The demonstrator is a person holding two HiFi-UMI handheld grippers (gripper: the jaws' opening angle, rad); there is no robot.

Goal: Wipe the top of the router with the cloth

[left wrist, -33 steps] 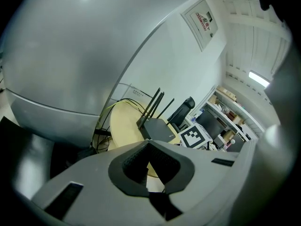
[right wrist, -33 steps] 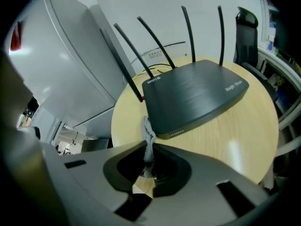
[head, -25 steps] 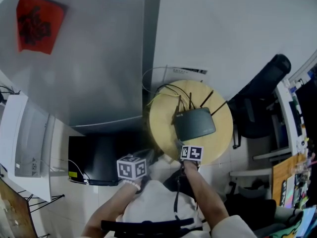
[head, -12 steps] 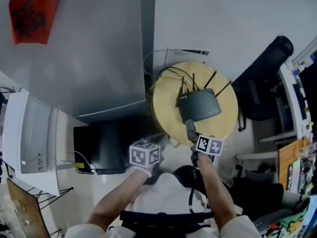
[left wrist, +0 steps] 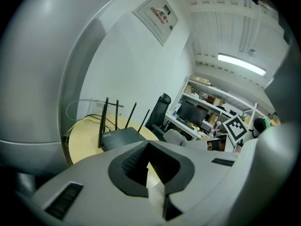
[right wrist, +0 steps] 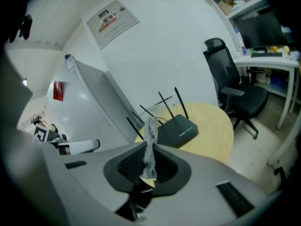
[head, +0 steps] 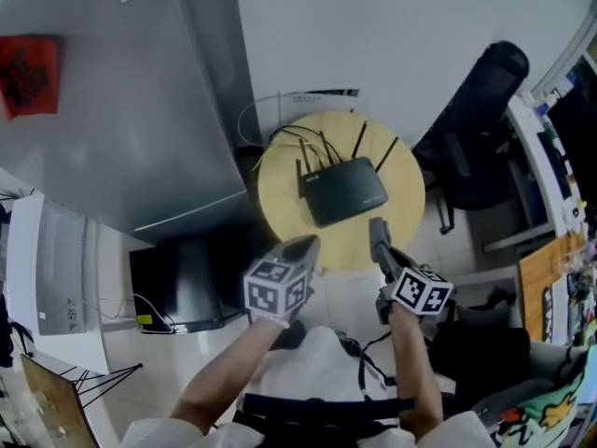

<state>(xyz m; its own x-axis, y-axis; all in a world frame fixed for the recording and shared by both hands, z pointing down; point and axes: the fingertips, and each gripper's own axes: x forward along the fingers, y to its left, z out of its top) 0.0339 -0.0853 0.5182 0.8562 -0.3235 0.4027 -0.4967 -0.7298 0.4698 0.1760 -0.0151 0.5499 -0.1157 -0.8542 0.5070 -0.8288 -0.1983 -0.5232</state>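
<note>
Router (head: 343, 190) sits flat near the middle of the round yellow desk (head: 280, 215) in the head view, its long axis running left to right with the right end turned slightly away, and its antennas (head: 359, 140) and cables (head: 289, 138) on the far edge. The right tool (head: 378, 234) hovers over the desk's near rim, so the router's top lies just ahead of it and a little to its left. The left tool (head: 300, 247) hangs at the near left rim, about as close to the router's left corner. A grey cabinet (head: 140, 110) stands against the desk on the left and a black office chair (head: 476, 157) stands off to the right, neither one between the tools and the router. In the left gripper view the left tool (left wrist: 148, 149) has its jaws drawn together at the tips with nothing between them. The router (left wrist: 123, 138) lies beyond and to the left on the desk (left wrist: 84, 140), antennas upright, with the chair (left wrist: 160, 109) behind. In the right gripper view the right tool (right wrist: 149, 147) is clenched on the cloth (right wrist: 151, 131), a thin pale strip that stands up out of the jaws. The router (right wrist: 178, 130) lies straight ahead and slightly right on the desk (right wrist: 211, 131), its near flat top unobstructed and apart from the cloth. By my reading, the coming move is a short reach forward and down with the right tool, kept short of the antennas (right wrist: 167, 105) at the back edge, which could snag the cloth.
</note>
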